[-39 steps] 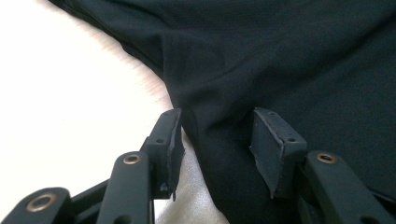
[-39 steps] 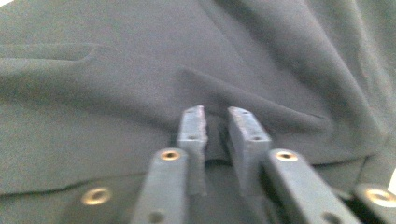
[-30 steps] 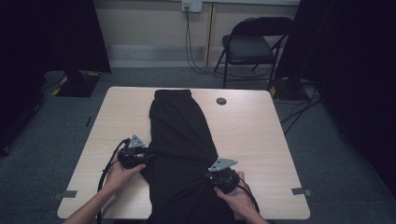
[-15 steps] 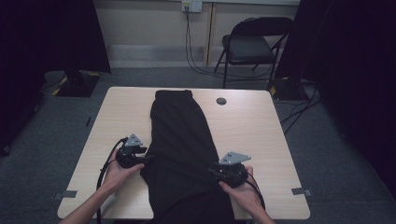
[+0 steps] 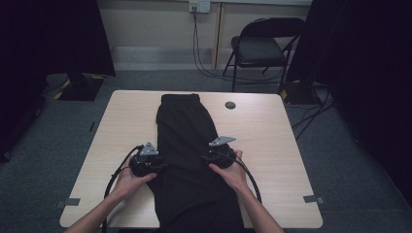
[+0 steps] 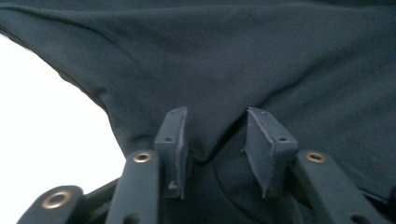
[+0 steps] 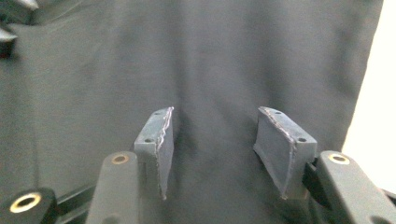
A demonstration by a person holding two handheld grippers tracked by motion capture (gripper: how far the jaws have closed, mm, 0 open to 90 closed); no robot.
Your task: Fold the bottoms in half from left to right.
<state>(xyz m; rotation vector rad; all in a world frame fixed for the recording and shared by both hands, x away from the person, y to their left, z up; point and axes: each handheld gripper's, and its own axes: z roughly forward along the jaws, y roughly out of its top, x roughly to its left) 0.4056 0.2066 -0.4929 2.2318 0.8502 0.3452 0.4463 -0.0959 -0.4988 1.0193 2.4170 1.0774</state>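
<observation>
Since a second ago the right gripper [image 5: 210,158] slid up the black trousers [image 5: 187,145], fingers opening, cloth unpinched; left gripper [image 5: 158,166] fingers straddle an ungripped fold

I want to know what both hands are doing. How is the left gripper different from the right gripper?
The left gripper sits at the left edge of the black cloth; the right gripper sits at its right edge, a bit farther up the table. The left one's jaws have just been closing, with a fold of cloth between them; the right one's have just been opening over flat cloth. Both are black and point inward.
</observation>
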